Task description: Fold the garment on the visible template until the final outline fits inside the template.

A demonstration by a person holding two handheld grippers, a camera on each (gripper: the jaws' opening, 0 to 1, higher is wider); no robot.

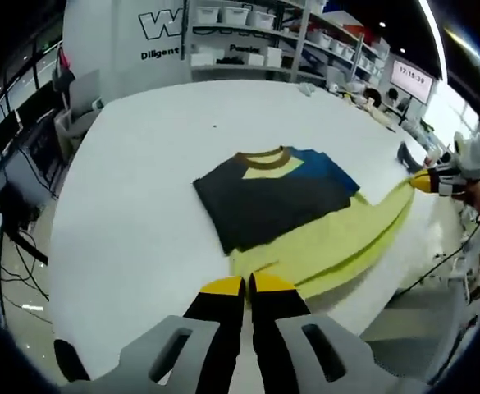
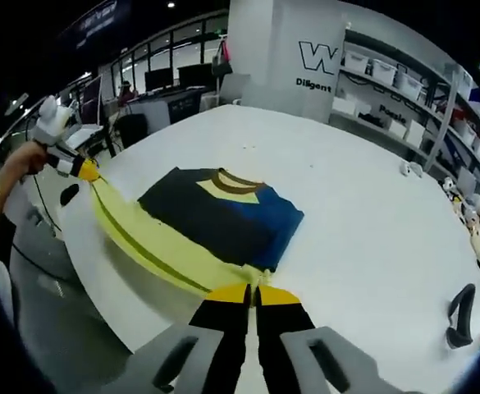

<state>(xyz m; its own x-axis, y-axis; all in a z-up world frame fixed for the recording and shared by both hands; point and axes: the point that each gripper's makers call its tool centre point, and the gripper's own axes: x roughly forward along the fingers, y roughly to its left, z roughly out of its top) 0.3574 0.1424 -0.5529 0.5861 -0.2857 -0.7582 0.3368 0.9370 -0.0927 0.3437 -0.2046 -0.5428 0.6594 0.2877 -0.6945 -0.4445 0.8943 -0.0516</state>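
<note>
A shirt (image 1: 276,197) lies on the white table (image 1: 141,180), its dark and blue upper part with the brown collar (image 1: 264,156) folded flat. Its yellow-green lower part (image 1: 338,242) stretches along the near table edge. My left gripper (image 1: 248,285) is shut on one end of that yellow-green hem. The right gripper (image 1: 430,181) holds the other end, raised off the table's right side. In the right gripper view the shirt (image 2: 219,217) lies ahead, the right gripper (image 2: 253,293) is shut on the hem (image 2: 153,250), and the left gripper (image 2: 82,169) pinches the far end.
Shelves with white bins (image 1: 240,16) stand behind the table. A black object (image 2: 461,324) rests near the table's right edge, small items (image 2: 408,168) farther back. Desks with monitors (image 2: 162,82) stand beyond. A person's hand (image 2: 22,160) grips the left gripper.
</note>
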